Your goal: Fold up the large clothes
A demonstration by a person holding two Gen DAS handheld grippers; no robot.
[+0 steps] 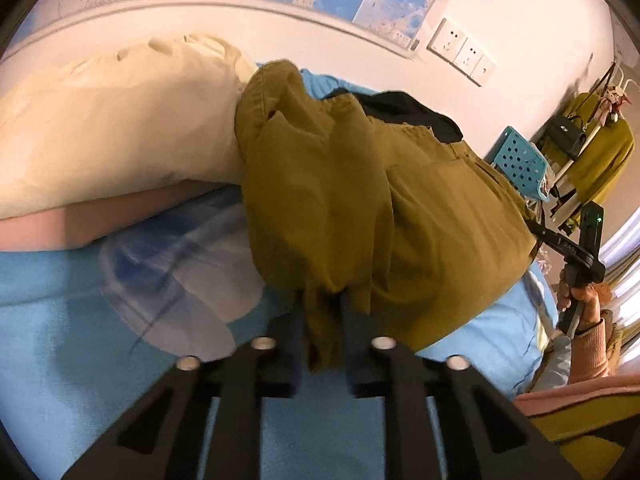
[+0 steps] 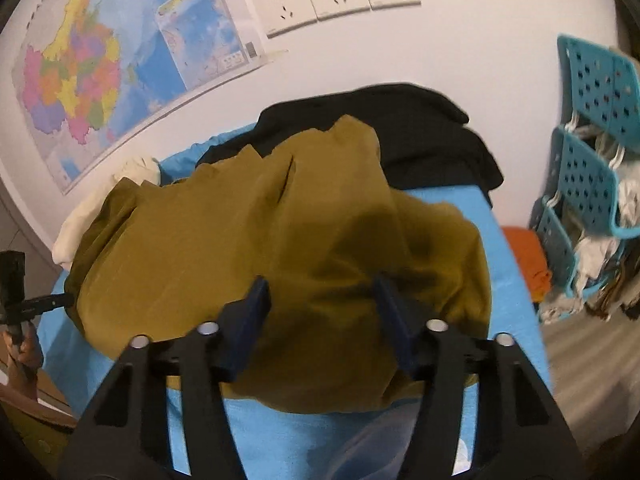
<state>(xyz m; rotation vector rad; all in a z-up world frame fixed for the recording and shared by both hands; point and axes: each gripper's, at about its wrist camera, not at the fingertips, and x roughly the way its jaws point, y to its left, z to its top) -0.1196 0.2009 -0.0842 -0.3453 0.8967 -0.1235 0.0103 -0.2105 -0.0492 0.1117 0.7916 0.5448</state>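
My left gripper (image 1: pixel 322 320) is clenched on a bunched fold of the olive garment (image 1: pixel 360 208); the cloth is squeezed between the two fingers and a tail of it hangs down toward 6 o'clock. From there the garment rises in a rumpled heap toward 12 o'clock, lying on the blue sheet (image 1: pixel 60 300).

My right gripper (image 2: pixel 320 300) is released: its blue pads (image 2: pixel 256 312) stand well apart over the near edge of the garment (image 2: pixel 280 240), with cloth between them but neither pad pressing it. The sheet (image 2: pixel 280 432) shows bare at 6 o'clock under this gripper.

In the left view a pale printed patch (image 1: pixel 180 280) on the sheet lies at 9 o'clock of the grip, and at 3 o'clock I see my other gripper (image 1: pixel 576 248), held in a hand (image 1: pixel 580 304) with a pink sleeve. In the right view the left gripper (image 2: pixel 44 302) touches the garment's edge at 9 o'clock.

Farther off, a cream pillow (image 1: pixel 112 128) touches the garment at 10 o'clock in the left view, and a black garment (image 2: pixel 420 128) lies behind the olive heap at 12 o'clock in the right view. Teal baskets (image 2: pixel 592 128) stand at 3 o'clock. On the wall behind hang a map (image 2: pixel 92 80) and sockets (image 2: pixel 332 0).
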